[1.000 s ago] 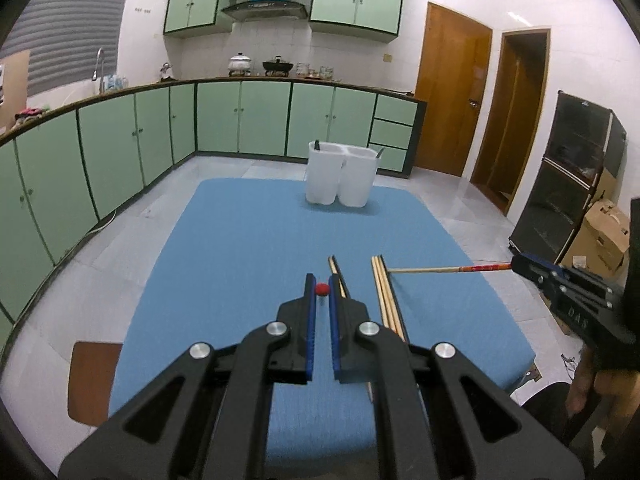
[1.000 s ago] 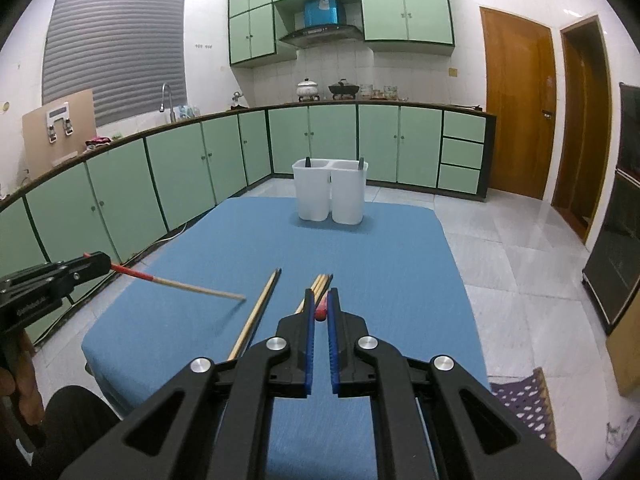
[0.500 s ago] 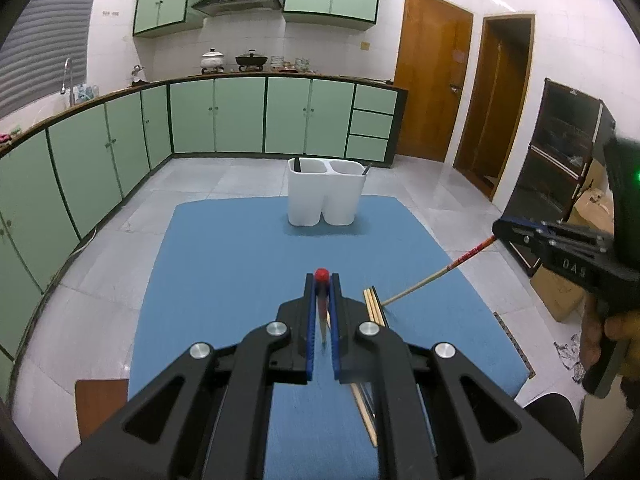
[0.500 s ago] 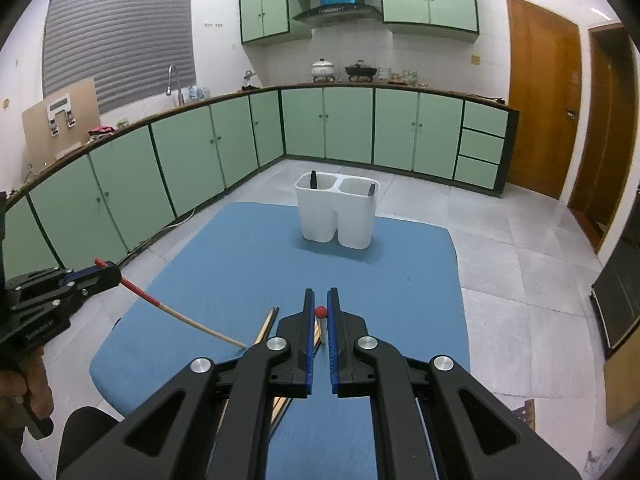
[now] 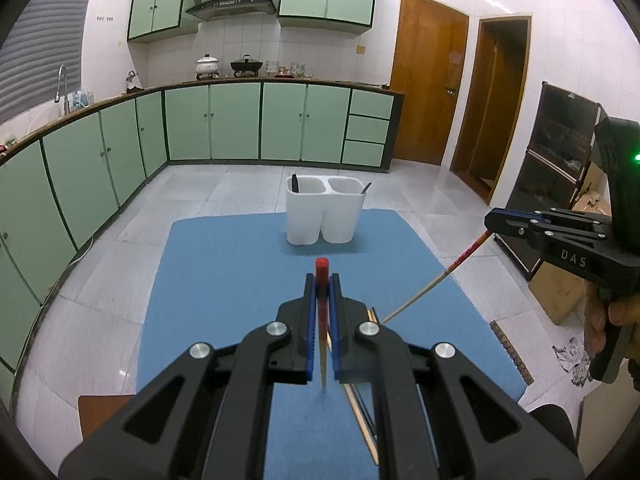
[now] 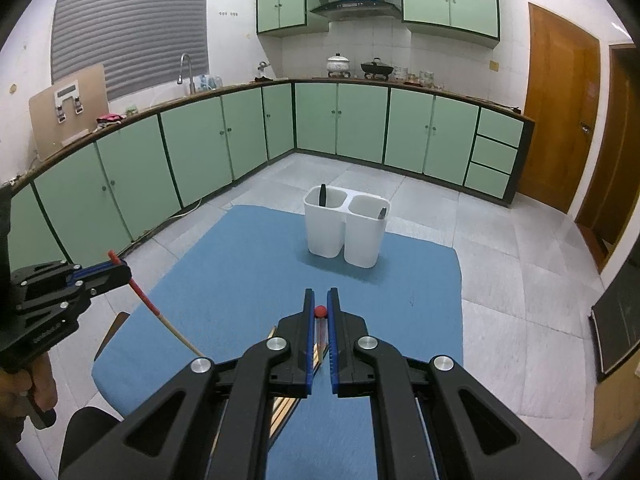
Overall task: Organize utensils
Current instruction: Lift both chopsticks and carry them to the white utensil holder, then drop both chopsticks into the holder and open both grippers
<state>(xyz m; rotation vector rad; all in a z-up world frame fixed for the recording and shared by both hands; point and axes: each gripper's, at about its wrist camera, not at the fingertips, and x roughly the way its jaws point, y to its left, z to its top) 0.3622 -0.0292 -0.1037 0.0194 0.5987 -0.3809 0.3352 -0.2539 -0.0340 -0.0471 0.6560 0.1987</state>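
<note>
My left gripper (image 5: 322,280) is shut on a red-topped chopstick (image 5: 322,304) and holds it above the blue mat (image 5: 224,280). My right gripper (image 6: 319,300) is shut on another red-topped chopstick (image 6: 320,322); it also shows in the left wrist view (image 5: 440,278), slanting down from the right gripper (image 5: 490,222). The left gripper (image 6: 124,272) and its chopstick (image 6: 160,316) show in the right wrist view. A white two-compartment holder (image 5: 324,214) stands at the mat's far end, a dark utensil in each compartment. Several loose chopsticks (image 5: 360,404) lie on the mat under the grippers.
The mat covers a table (image 6: 420,280) in a kitchen with green cabinets (image 5: 224,120). A brown stool (image 5: 100,412) sits at the table's near left. A dark glass cabinet (image 5: 560,184) and cardboard boxes (image 5: 560,292) stand to the right.
Both grippers have risen off the mat with a chopstick each, tilting the sticks upward. The holder now looks farther below and ahead.
</note>
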